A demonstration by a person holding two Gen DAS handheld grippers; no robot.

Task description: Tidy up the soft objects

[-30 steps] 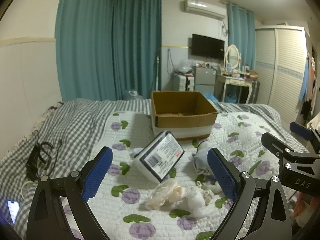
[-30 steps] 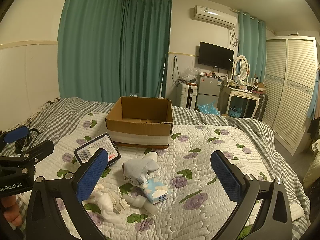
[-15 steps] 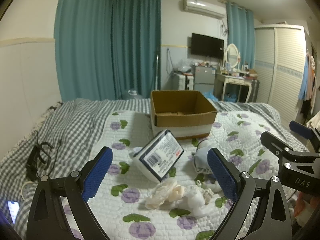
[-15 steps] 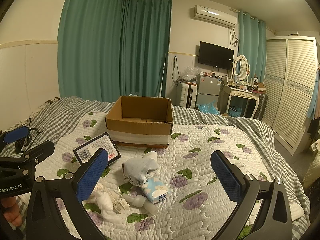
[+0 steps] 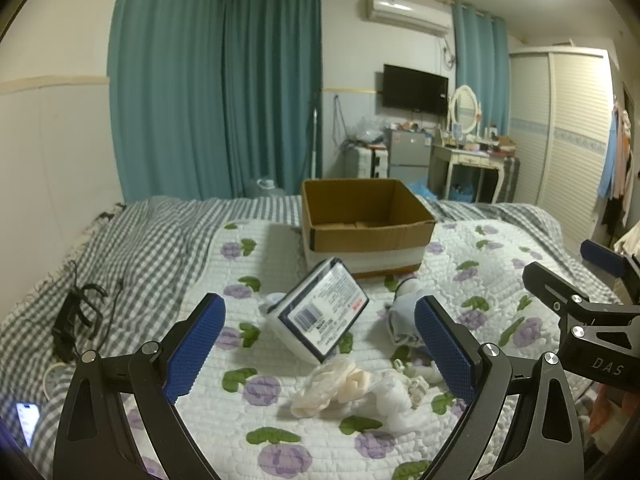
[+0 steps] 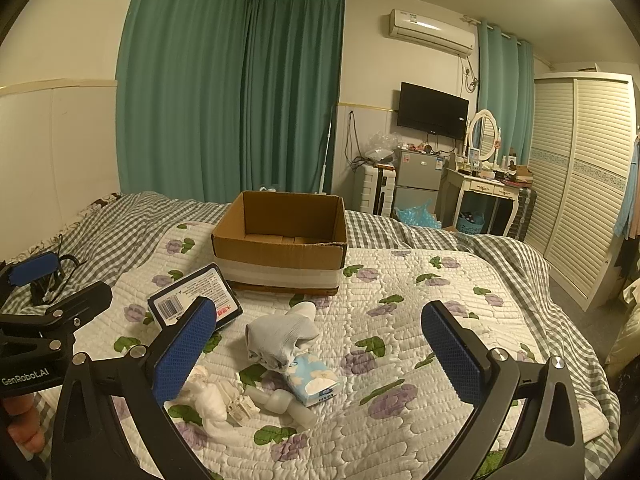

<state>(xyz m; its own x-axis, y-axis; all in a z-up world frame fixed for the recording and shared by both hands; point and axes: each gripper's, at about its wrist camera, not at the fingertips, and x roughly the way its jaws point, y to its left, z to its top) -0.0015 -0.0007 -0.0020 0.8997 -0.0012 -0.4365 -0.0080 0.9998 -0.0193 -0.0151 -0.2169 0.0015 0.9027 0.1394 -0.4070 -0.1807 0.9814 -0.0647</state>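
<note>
An open, empty cardboard box [image 5: 366,222] [image 6: 280,242] stands on the quilted flower bedspread. In front of it lie a wipes pack with a barcode [image 5: 322,316] [image 6: 194,298], a grey sock bundle [image 6: 280,336] [image 5: 402,316], a small tissue pack [image 6: 316,380], a cream cloth flower [image 5: 332,386], a white cloth [image 6: 208,396] [image 5: 394,398] and a white bottle [image 6: 280,402]. My left gripper [image 5: 320,350] is open and empty, hovering above the pile. My right gripper [image 6: 320,354] is open and empty over the sock and tissue pack.
A black cable and charger [image 5: 78,312] lie on the checked blanket at left, with a lit phone [image 5: 28,422] near the bed's edge. A dresser, fridge and wardrobe [image 6: 580,184] stand beyond the bed.
</note>
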